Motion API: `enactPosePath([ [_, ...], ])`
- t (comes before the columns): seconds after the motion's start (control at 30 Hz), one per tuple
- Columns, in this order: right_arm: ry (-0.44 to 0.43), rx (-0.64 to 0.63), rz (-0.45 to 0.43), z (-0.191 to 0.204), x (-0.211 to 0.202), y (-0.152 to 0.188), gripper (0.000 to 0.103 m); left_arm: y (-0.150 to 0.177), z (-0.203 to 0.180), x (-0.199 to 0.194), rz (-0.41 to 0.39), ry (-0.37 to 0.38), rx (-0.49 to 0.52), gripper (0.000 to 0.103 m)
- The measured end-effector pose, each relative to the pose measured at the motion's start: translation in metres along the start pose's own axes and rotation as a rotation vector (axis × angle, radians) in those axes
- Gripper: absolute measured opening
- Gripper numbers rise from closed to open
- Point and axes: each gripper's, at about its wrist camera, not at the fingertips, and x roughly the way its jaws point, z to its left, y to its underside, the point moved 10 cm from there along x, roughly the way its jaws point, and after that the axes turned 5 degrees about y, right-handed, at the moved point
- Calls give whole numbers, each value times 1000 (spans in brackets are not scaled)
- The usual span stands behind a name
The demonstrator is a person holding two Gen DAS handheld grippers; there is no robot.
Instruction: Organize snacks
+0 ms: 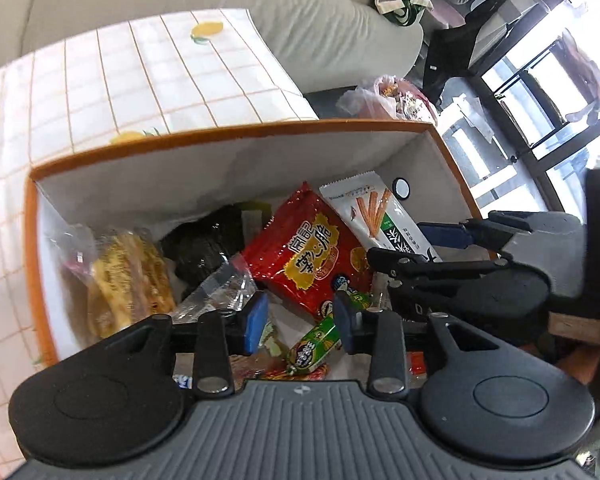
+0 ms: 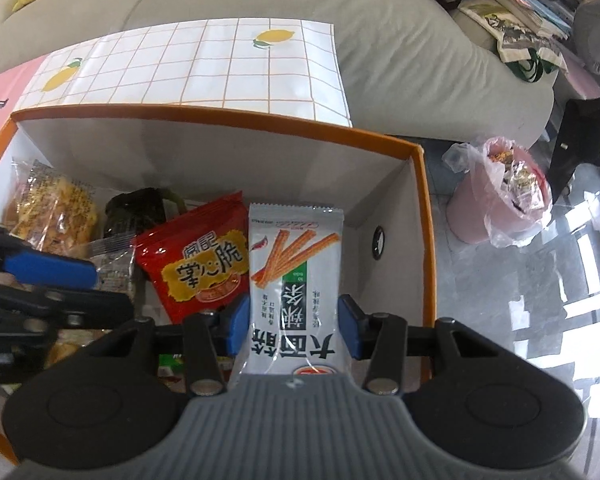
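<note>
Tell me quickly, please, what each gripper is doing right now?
Left gripper: open, nothing between its pads, above the orange box.
Right gripper: shut on the white snack packet.

The red snack bag (image 2: 198, 264) and white packet (image 2: 296, 280) are glossy plastic film. The box (image 2: 204, 152) looks matt card; the sofa (image 2: 400, 52) is soft cloth

My left gripper (image 1: 300, 320) is showing a ribbed grey housing with a small mark at its front edge, flanked by two round black discs. Black link arms with silver screw heads are running forward from that housing to blue finger pads (image 1: 255, 322). My right gripper (image 2: 294, 326) is wearing the same grey, black and blue build.
</note>
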Motion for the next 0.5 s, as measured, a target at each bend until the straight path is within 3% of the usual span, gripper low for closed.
enactPosePath([
  [0.13,5,1,6,1,2,-2,49,6,-1,-15,-10,-29,9,44],
  [0.3,12,20,5,0,-6,-1,61,11,1,-33,-28,-42,15,44],
  [0.5,2,27,-15,6,-31,3,63,19,0,-58,-62,-64,48,45],
])
